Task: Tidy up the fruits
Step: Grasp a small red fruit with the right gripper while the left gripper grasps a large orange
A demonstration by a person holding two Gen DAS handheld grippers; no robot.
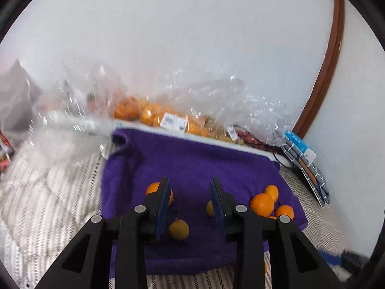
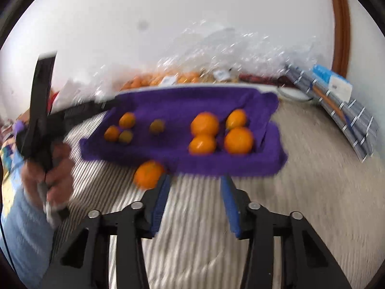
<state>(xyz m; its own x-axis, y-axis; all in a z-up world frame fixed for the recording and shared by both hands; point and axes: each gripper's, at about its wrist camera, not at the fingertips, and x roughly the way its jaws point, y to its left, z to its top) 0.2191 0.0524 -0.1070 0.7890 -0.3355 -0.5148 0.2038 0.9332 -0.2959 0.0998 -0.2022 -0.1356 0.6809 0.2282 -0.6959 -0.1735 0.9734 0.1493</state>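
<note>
Left gripper (image 1: 190, 203): jaws apart, nothing clamped — a small dull orange (image 1: 178, 229) lies between them on the purple towel (image 1: 192, 159).
Right gripper (image 2: 196, 201): jaws apart, empty — a loose orange (image 2: 148, 174) just beside its left finger, on the striped cover (image 2: 300, 168).
Big oranges (image 2: 204, 123): clustered at the towel's right end.
</note>
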